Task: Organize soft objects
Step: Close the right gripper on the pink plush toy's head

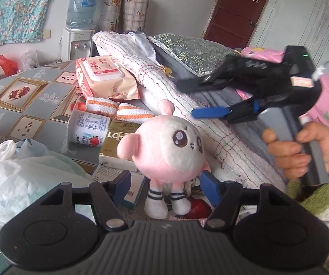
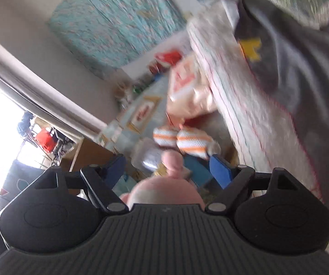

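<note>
A pink and white plush doll (image 1: 169,146) stands upright on the cluttered table. Its body is between the fingers of my left gripper (image 1: 166,183). The jaws are open, with a gap showing beside the left pad. My right gripper (image 1: 188,98) hovers open at the upper right, held by a hand (image 1: 297,153), its tips above the folded quilt (image 1: 155,78). In the blurred right wrist view, the right gripper (image 2: 166,169) is open over the doll's head (image 2: 164,190). Two orange-striped cloth rolls (image 1: 118,110) (image 2: 187,144) lie behind the doll.
A wet-wipes pack (image 1: 104,75), a yogurt cup (image 1: 88,128) and a gold box (image 1: 116,142) crowd the patterned tablecloth (image 1: 15,105). A white plastic bag (image 1: 15,178) bulges at the left. Pillows (image 1: 192,50) are stacked on the quilt. A water dispenser (image 1: 79,23) stands behind.
</note>
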Available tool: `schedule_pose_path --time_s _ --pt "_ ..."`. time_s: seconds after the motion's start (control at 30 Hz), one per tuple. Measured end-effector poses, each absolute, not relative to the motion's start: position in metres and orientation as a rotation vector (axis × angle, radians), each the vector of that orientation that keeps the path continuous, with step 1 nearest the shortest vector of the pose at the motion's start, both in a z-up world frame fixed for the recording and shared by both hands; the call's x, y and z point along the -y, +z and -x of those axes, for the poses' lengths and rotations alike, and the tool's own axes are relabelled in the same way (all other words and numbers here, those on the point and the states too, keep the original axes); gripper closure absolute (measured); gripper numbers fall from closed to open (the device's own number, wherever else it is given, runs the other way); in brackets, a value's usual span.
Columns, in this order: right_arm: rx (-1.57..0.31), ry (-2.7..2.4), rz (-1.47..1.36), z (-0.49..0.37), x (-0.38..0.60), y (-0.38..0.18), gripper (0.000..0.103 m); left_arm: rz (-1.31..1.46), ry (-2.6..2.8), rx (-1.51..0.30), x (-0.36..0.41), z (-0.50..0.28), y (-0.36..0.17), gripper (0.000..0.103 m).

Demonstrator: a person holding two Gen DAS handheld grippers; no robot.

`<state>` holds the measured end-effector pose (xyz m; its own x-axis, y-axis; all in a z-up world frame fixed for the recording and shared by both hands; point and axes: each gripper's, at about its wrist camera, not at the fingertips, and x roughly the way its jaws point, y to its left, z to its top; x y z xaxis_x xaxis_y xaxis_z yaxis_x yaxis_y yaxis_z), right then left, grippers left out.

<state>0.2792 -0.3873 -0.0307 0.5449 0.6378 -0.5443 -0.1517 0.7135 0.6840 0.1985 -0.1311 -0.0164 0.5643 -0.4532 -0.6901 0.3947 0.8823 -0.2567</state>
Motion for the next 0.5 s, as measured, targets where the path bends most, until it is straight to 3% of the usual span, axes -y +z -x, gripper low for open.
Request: schedule_pose_path --time_s 0.13,0.2,0.5 --pt "-0.922 0.557 -0.623 -0.284 0.369 -0.052 0.024 0.057 -0.488 -0.855 0.141 -0.208 -0.024 0.036" --pt "-0.933 0.575 -0.627 -0.284 0.365 -0.057 0.035 0.055 -0.476 -0.872 0.144 -0.213 -0.028 0.036" --pt "-0.861 0.534 -0.537 -0.267 0.359 -0.032 0.041 0.117 -0.515 -0.886 0.145 -0.217 -0.032 0.042"
